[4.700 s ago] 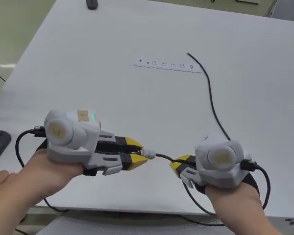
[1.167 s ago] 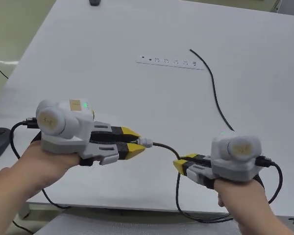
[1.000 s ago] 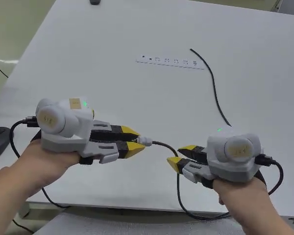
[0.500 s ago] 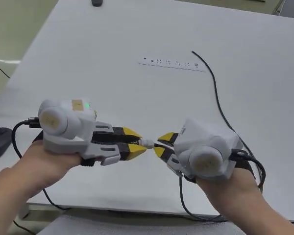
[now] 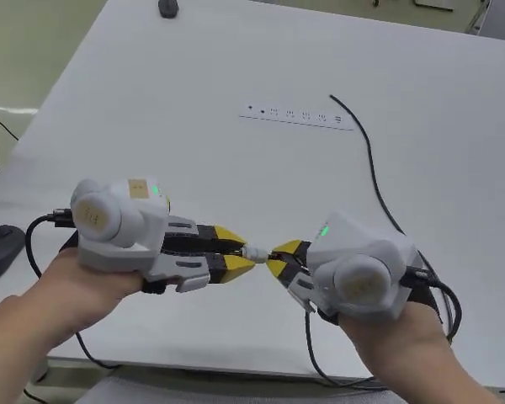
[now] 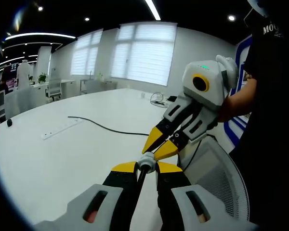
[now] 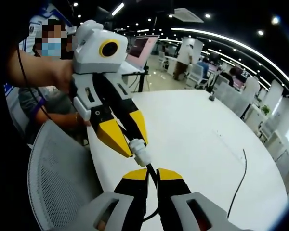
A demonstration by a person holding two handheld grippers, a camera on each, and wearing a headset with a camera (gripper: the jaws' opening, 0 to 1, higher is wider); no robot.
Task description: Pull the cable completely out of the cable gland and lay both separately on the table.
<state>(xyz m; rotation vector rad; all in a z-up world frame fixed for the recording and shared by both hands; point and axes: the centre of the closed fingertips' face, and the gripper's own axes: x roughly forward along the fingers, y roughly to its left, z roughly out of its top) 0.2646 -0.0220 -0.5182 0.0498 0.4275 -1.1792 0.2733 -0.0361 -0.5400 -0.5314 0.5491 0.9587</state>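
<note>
White cable gland [image 5: 254,252] sits pinched in the left gripper [image 5: 242,253], fingers closed tight on it, above the table [image 5: 194,126] near its front edge. Long axis runs 9–3 o'clock, with the cable end facing 3. Right gripper [image 5: 279,258] meets it from 3 o'clock, fingers clamped on the black cable [image 7: 153,174] just beside the gland. Power strip [image 5: 296,115] lies at 12 o'clock, well apart.

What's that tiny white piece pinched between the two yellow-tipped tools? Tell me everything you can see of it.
It is the cable gland, a small whitish, plastic-looking, roughly cylindrical fitting. The left gripper is shut on it, holding it in the air over the near part of the table. A black cable comes out of one end, and the right gripper is shut on that cable right beside it.
</note>
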